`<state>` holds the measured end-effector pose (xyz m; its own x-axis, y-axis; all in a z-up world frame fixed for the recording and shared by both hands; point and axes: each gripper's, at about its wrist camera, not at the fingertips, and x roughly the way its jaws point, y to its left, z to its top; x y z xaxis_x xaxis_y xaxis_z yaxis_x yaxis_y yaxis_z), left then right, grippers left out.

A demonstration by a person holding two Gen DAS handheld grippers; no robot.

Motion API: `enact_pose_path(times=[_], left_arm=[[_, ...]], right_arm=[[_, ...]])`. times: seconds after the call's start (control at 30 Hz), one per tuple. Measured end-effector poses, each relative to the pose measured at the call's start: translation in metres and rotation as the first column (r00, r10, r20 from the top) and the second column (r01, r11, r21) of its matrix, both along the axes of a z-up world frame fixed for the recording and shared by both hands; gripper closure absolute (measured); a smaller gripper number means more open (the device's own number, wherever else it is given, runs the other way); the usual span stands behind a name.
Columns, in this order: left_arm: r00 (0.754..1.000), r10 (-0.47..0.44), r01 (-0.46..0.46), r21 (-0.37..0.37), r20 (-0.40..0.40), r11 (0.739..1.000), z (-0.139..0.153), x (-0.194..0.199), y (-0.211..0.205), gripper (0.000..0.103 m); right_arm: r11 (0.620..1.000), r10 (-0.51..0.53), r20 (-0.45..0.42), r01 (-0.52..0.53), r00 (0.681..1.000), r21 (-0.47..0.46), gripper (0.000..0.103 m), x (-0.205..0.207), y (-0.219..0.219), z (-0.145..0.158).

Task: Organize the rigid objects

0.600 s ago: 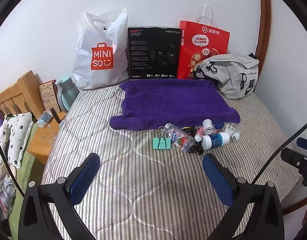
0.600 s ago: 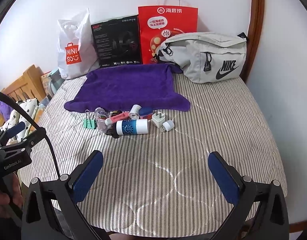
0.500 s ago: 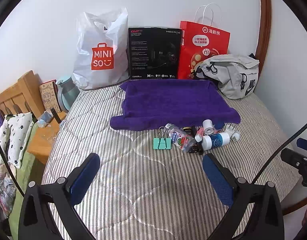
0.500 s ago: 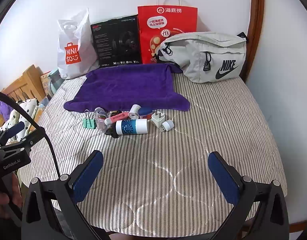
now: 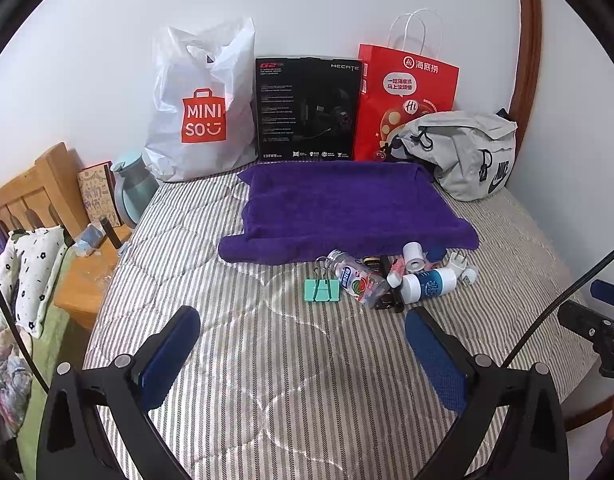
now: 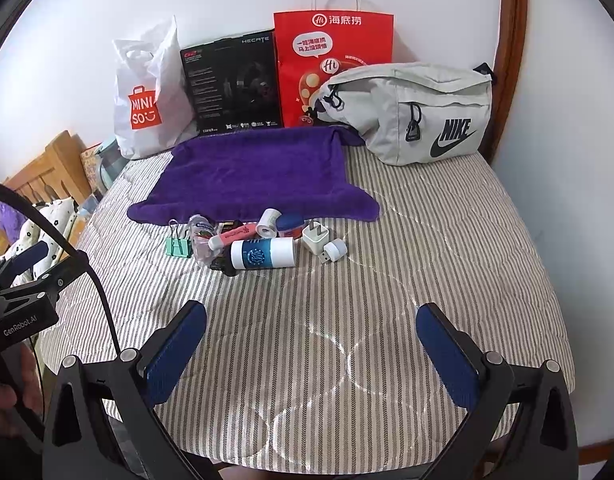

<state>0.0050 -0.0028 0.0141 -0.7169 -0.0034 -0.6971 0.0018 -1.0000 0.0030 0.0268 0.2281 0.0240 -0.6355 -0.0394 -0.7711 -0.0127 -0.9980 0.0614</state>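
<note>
Both grippers, left [image 5: 299, 344] and right [image 6: 313, 338], hover wide open and empty over the bed [image 6: 427, 240] (clutter [image 6: 263, 242] piled beside the purple towel [image 6: 255, 172]).

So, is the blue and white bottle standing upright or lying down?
Lying down: the blue and white bottle rests on its side on the striped bedcover.

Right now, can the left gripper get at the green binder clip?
Probably yes. The left gripper is open and empty, and the green binder clip lies at the pile's left edge with bare striped mattress between them; only the small bottle crowds its right side.
</note>
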Motion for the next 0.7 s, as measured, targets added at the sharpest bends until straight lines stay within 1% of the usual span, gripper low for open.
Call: enact_pose_path(times=[0.7], left_arm=[[1.000, -0.003, 0.003, -0.004, -0.005, 1.000, 0.0025, -0.0015, 0.0026, 0.000]], right_arm=[[1.000, -0.012, 0.014, 0.012, 1.000, 0.000, 0.000, -0.0023, 0.0026, -0.0008]])
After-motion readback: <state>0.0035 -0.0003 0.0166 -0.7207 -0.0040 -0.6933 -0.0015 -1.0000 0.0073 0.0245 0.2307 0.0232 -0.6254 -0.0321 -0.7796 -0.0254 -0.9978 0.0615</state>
